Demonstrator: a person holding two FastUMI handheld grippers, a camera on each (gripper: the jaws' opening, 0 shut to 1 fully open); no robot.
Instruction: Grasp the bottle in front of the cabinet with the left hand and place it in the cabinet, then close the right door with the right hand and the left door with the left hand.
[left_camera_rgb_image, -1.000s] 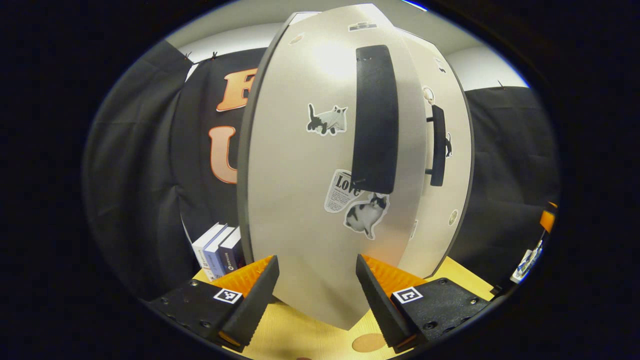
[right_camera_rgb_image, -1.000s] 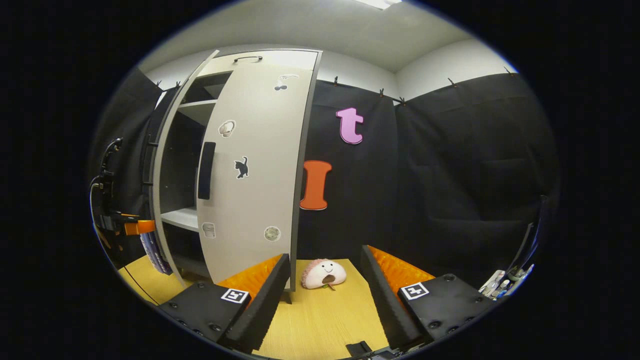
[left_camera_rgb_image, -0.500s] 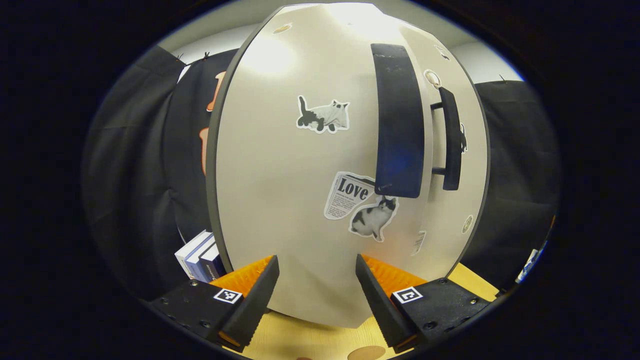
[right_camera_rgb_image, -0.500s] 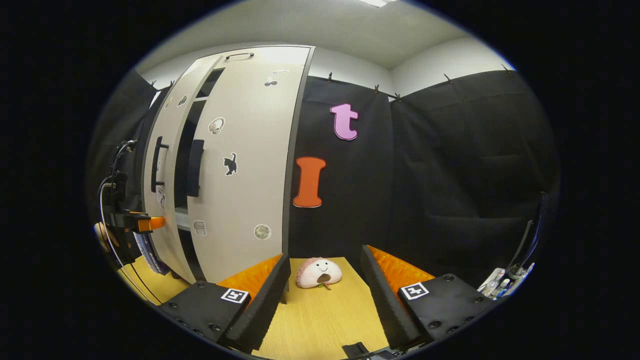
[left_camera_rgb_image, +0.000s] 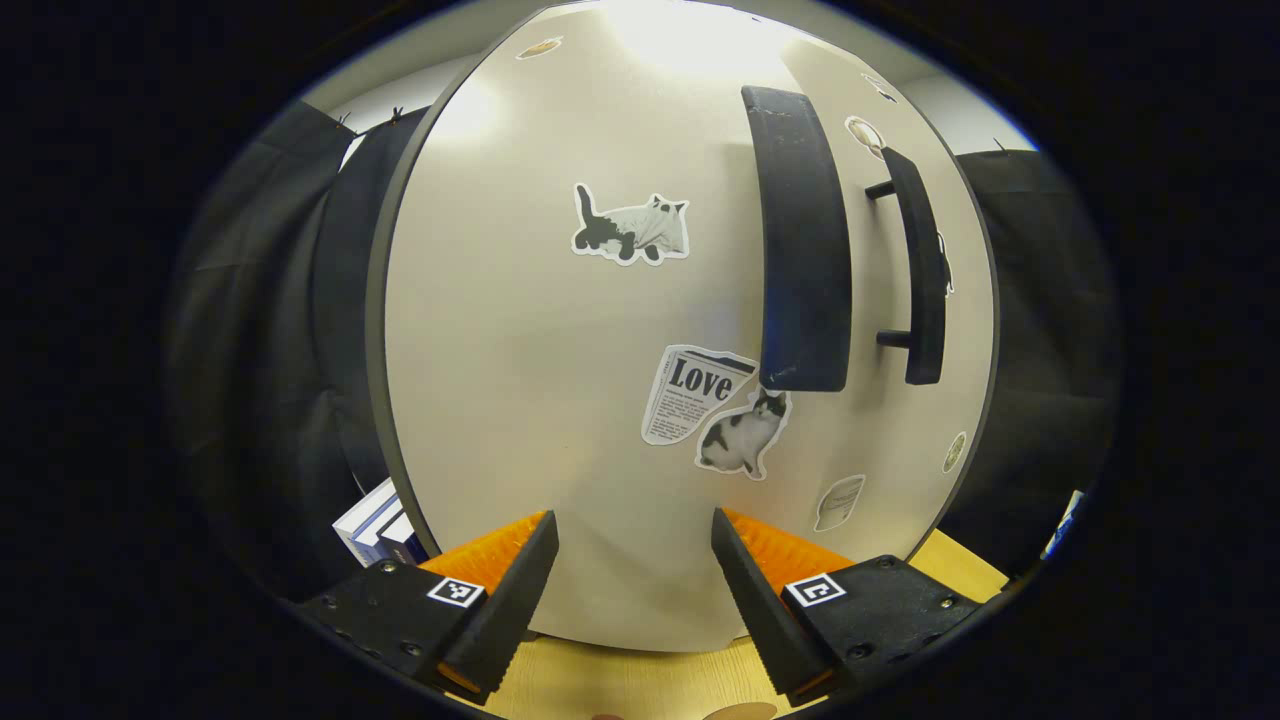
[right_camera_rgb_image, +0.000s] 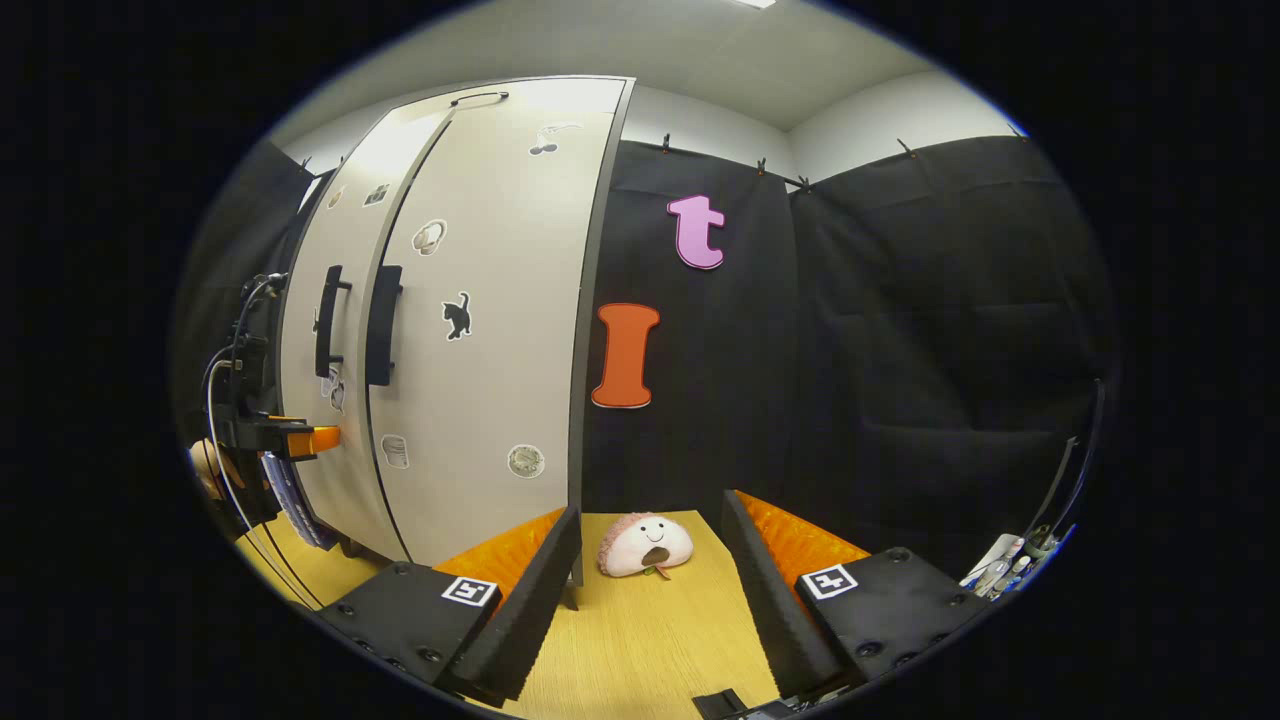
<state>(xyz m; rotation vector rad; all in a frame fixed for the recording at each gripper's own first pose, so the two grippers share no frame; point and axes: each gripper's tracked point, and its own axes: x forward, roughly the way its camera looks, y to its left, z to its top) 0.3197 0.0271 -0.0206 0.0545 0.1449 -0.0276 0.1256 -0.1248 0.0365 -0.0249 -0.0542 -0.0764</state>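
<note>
The pale cabinet stands with both doors shut, so its inside is hidden. In the left gripper view the left door (left_camera_rgb_image: 560, 350) is very close, with cat stickers and a black handle (left_camera_rgb_image: 800, 240); the right door (left_camera_rgb_image: 900, 440) and its handle (left_camera_rgb_image: 920, 270) lie beyond. My left gripper (left_camera_rgb_image: 632, 520) is open, with its fingertips at the left door's lower face. The right gripper view shows the left door (right_camera_rgb_image: 350, 240) flush with the right door (right_camera_rgb_image: 500, 300), and the left gripper (right_camera_rgb_image: 325, 437) against the left one. My right gripper (right_camera_rgb_image: 650, 505) hangs open over the table, holding nothing.
A pink plush toy (right_camera_rgb_image: 645, 545) lies on the wooden table (right_camera_rgb_image: 640, 640) right of the cabinet. Books (left_camera_rgb_image: 375, 515) stand at the cabinet's left side. Small items (right_camera_rgb_image: 1000, 570) sit at the far right edge. Black cloth walls close the booth.
The left door has swung from partly open to fully shut as my left gripper pushed forward against it. The right gripper has barely moved.
</note>
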